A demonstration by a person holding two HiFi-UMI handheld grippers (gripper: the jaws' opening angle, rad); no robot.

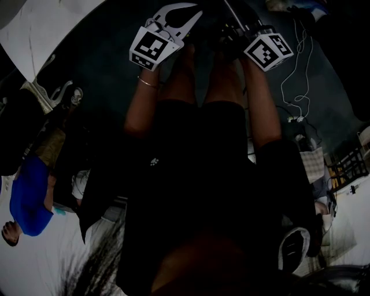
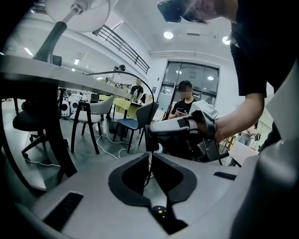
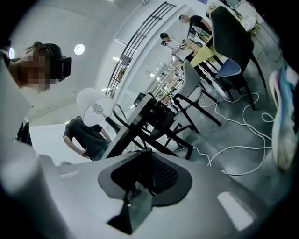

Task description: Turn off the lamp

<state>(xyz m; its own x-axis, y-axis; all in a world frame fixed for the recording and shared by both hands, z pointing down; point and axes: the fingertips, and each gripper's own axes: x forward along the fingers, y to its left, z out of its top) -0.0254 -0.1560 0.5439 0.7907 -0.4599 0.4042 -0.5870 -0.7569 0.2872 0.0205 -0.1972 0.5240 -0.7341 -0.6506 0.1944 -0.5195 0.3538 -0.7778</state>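
White shade on a grey arm: that's the one lamp [image 2: 77, 11]. It sits up on the grey table [image 2: 70, 74], at the top left of the left gripper view and well above both tools. In the right gripper view the same shade shows past the table edge, with one person in a dark tee standing behind it.

There are two tongs, both low in front of the person's knees, and each carries one marker cube in the head view. The left tongs [image 2: 149, 155] are pinched together on one thin cord [image 2: 148, 172] that runs up between the pads. Just above them the cord meets a small black switch block [image 2: 150, 139]. The right tongs [image 3: 144, 154] come in from the side and are clamped on that block – you can see the dark piece standing between the pads in the right gripper's own view.

I count three chairs under and past the table in the left gripper view:
- a black office chair [image 2: 28, 121]
- a pale one [image 2: 96, 107]
- a dark one with a blue seat [image 2: 135, 122]

One seated person [image 2: 183, 105] is looking at a phone behind them, and another is standing farther back. One white cable [image 1: 287, 81] loops over the dark floor at the right of the head view.
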